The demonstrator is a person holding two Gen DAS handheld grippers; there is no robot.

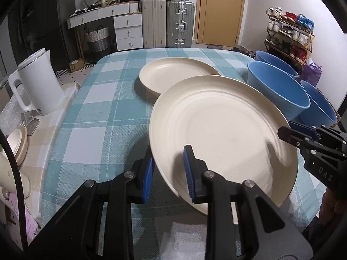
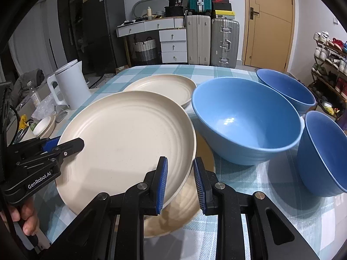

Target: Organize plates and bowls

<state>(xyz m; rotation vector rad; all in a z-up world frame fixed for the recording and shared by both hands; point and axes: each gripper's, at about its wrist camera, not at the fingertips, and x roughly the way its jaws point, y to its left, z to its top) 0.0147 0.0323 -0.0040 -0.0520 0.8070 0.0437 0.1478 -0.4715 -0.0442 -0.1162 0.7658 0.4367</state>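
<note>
A cream plate is held lifted and tilted above the checked table. My left gripper straddles its near-left rim, one finger on each face. My right gripper straddles its right rim in the same way. Whether the pads press the rim cannot be told. Another cream plate lies on the table under the lifted one. A further cream plate lies farther back. Three blue bowls stand to the right: a large one, one behind and one at the right edge.
A white kettle stands on a side table at the left, with a small cream dish and clutter beside it. The blue-checked tablecloth covers the table. Suitcases, drawers and a shoe rack stand beyond the far edge.
</note>
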